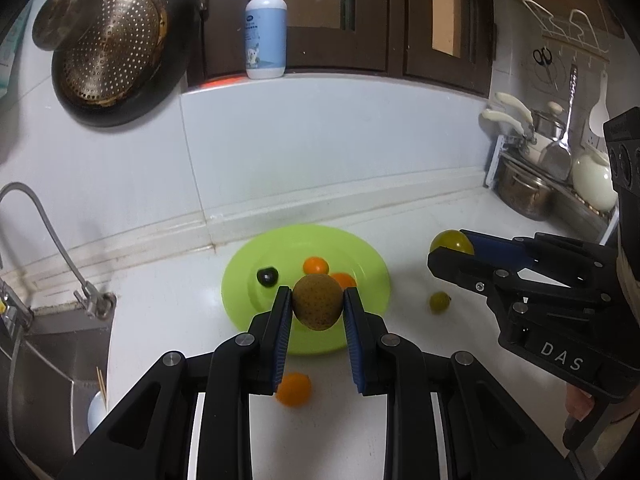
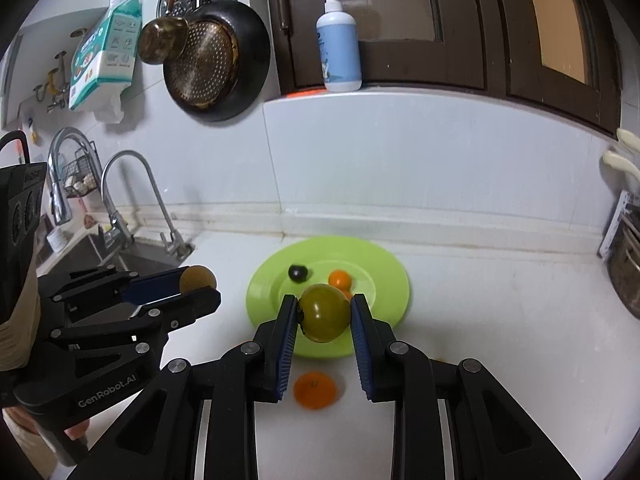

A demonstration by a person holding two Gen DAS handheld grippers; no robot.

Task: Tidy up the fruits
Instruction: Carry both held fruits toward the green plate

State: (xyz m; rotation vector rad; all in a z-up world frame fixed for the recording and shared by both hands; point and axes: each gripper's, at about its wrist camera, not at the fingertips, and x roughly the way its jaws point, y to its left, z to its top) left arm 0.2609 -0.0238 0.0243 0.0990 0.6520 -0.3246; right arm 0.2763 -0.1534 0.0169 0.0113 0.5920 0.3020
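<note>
1. Right now we see the white countertop (image 1: 420, 360) carrying everything, with a steel sink (image 2: 92, 248) and its curved tap (image 2: 132, 184) at its left end.
2. On the wall above the sink hangs a dark pan (image 1: 120, 48) with a perforated metal strainer (image 1: 108, 48) nested in it; a white-and-blue pump bottle (image 1: 266, 32) stands on the ledge beside the dark wooden cabinet doors (image 2: 460, 32).
3. At the counter's right end we make out a rack of steel pots (image 1: 524, 192) and hanging utensils.
4. Next in size, the lime-green plate (image 1: 360, 248) sits near the back wall; on it lie a small black fruit (image 1: 267, 277) and two small orange fruits (image 1: 316, 265), one of them half hidden.
5. Our left gripper (image 1: 317, 303) is clamped on a brown speckled round fruit (image 1: 317, 302), held in the air in front of the plate.
6. Our right gripper (image 2: 325, 313) is clamped on a yellow-green round fruit (image 2: 324, 312), also held in the air in front of the plate.
7. Another orange fruit (image 2: 315, 390) lies on the counter just in front of the plate.
8. Smallest, a little green fruit (image 1: 440, 302) rests on the counter to the right of the plate, apart from it.
</note>
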